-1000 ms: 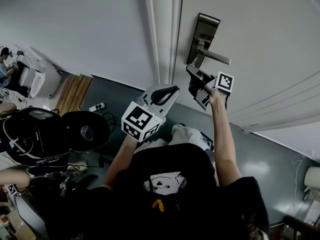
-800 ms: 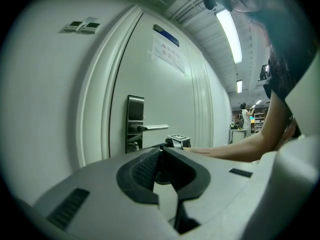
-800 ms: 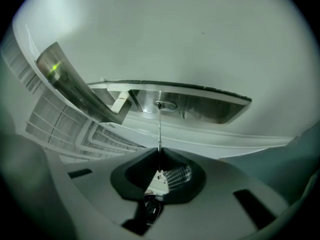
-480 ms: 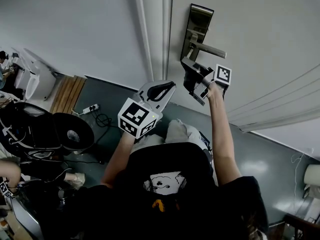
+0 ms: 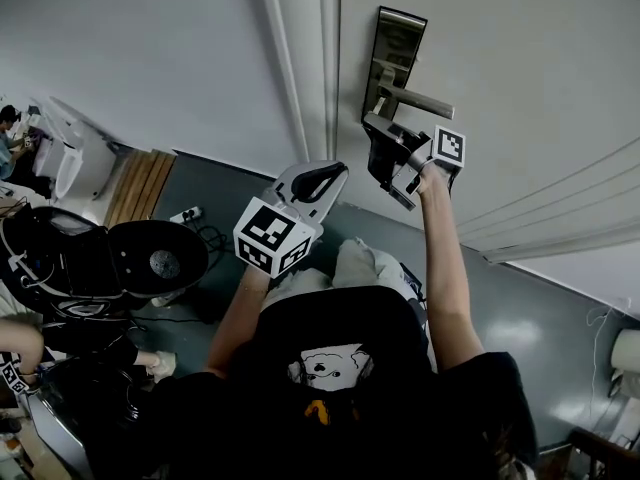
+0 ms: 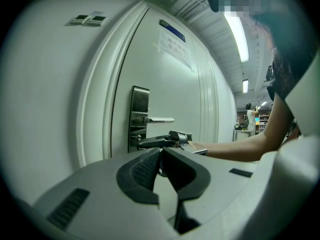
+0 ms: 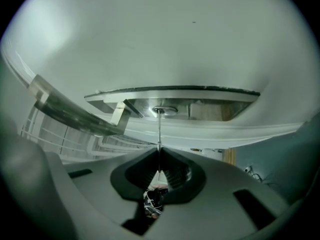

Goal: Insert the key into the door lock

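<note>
A steel lock plate with a lever handle is fixed on the pale door. My right gripper is shut on a thin metal key; the key's tip reaches the round keyhole in the plate, just below the lever. My left gripper hangs shut with nothing in it, lower and left of the lock, off the door. In the left gripper view that gripper points at the lock plate and the right gripper.
A white door frame runs left of the lock. On the grey floor below left lie a power strip, cables and dark round equipment. A wooden ramp lies by the wall. Another person is at far left.
My right gripper has stayed at the lock with the key; only the head view shifted slightly. The left gripper has held its place.
</note>
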`<state>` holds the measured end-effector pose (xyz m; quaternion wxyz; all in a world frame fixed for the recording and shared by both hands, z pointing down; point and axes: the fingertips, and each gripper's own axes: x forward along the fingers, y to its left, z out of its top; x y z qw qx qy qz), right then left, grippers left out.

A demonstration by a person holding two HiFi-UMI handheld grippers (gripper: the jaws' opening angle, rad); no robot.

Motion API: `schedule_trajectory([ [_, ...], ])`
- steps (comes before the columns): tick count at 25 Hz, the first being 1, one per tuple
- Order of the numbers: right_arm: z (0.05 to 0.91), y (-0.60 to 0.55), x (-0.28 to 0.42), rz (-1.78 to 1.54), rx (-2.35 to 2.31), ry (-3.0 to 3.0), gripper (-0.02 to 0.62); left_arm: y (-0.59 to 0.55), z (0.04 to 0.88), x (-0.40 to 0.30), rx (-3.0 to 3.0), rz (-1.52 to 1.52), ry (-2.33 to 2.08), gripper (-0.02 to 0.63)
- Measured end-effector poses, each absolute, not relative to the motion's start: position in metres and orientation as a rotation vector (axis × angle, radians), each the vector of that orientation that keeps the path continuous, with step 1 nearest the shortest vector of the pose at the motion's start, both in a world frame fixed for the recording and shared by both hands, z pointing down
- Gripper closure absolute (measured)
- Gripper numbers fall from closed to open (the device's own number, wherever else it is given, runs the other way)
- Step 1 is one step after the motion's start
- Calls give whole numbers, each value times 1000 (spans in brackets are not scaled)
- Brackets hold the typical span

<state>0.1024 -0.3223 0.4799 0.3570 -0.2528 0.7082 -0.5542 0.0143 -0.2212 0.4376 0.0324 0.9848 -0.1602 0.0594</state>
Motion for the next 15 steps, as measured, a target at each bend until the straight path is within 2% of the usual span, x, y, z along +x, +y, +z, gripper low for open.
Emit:
schedule_trajectory([
  [15,482,-315,127,-1405,-807,1587,574,-227,423,23,3032,199,-480,583],
])
